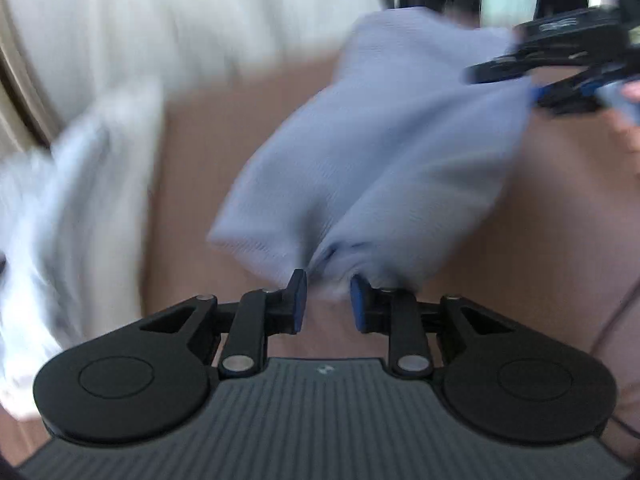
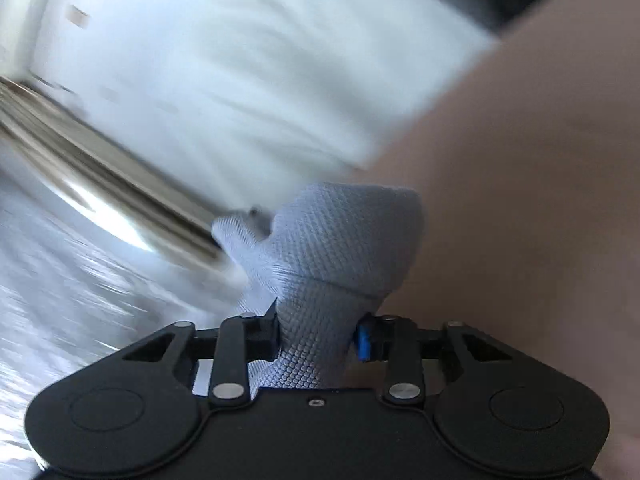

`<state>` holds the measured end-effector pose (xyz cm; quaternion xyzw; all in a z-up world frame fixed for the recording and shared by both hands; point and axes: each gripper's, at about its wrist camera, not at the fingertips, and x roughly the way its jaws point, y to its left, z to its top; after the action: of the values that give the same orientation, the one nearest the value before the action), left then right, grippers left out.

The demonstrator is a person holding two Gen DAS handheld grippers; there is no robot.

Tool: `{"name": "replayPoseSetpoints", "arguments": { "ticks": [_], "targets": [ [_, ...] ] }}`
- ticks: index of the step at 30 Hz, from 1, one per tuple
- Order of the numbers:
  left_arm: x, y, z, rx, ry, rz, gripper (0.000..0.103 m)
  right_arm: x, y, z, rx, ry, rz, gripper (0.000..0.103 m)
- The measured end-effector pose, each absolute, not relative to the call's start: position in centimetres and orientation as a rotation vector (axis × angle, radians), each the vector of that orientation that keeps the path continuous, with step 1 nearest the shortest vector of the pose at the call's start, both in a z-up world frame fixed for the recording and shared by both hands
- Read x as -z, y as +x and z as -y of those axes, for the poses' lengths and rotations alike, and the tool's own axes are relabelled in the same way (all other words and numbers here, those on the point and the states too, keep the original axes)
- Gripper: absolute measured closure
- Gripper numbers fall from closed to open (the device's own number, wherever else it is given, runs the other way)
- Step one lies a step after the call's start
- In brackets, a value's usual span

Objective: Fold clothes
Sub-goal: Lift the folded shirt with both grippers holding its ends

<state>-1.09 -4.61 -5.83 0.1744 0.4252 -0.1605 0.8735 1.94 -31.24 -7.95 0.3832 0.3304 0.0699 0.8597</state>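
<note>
At the bottom of the left wrist view, the left gripper [image 1: 328,300] has its blue-padded fingers [image 1: 298,300] set a little apart, and a bunched corner of the pale blue garment [image 1: 384,160] sits at their tips. The gap between the pads looks bare lower down, so whether they actually pinch the cloth cannot be told from this view. From that corner the garment rises through the middle of the frame toward the upper right, hanging above a tan surface [image 1: 192,184]. There, at the right edge, the right gripper [image 1: 560,84] appears side-on, its dark fingers closed over the far corner of the cloth, with part of a hand [image 1: 634,120] beside it. On the left of the frame lies a blurred heap of white fabric [image 1: 72,208], and behind it a white curtain [image 1: 160,20] fills the upper left.

The right wrist view gives what the first does not: a close look at that grasp. At the bottom centre the right gripper [image 2: 318,336] is clenched on a thick fold of the garment [image 2: 332,248], the waffle-like knit plainly visible, cloth passing between the pads and standing up above them. The left gripper does not appear here. To the right is the tan surface [image 2: 520,200]; the upper left is motion-blurred white fabric [image 2: 240,60].
</note>
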Motion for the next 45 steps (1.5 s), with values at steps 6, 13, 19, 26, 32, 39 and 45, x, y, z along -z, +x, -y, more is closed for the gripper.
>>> {"name": "replayPoseSetpoints", "arguments": {
  "ticks": [6, 13, 19, 26, 32, 39, 45],
  "targets": [
    [5.6, 0.2, 1.5, 0.229, 0.184, -0.943, 0.075, 11.6, -0.9, 34.0, -0.018, 0.779, -0.770, 0.053],
    [4.3, 1.5, -2.7, 0.320, -0.270, -0.895, 0.069, 5.6, -0.5, 30.3, -0.059, 0.351, -0.719, 0.051],
    [7.1, 4.4, -1.4, 0.335, -0.385, -0.927, 0.069, 1.1, -1.3, 30.3, -0.068, 0.185, -0.480, 0.053],
    [10.3, 7.3, 0.1, 0.241, -0.393, -0.953, 0.074, 5.5, 10.4, 27.1, -0.210, -0.015, -0.715, 0.056],
    [11.7, 7.1, 0.3, 0.194, -0.397, -0.965, 0.076, 6.7, 12.4, 28.0, -0.157, -0.057, -0.723, 0.082],
    [12.0, 6.8, -1.5, 0.134, -0.556, -0.986, 0.060, 6.6, 11.7, 29.0, -0.097, -0.078, -0.718, 0.059],
    [13.3, 4.3, -4.5, 0.174, -0.906, -1.040, 0.060, 2.3, 6.9, 32.7, 0.157, 0.095, -0.565, 0.059]
  ]
}}
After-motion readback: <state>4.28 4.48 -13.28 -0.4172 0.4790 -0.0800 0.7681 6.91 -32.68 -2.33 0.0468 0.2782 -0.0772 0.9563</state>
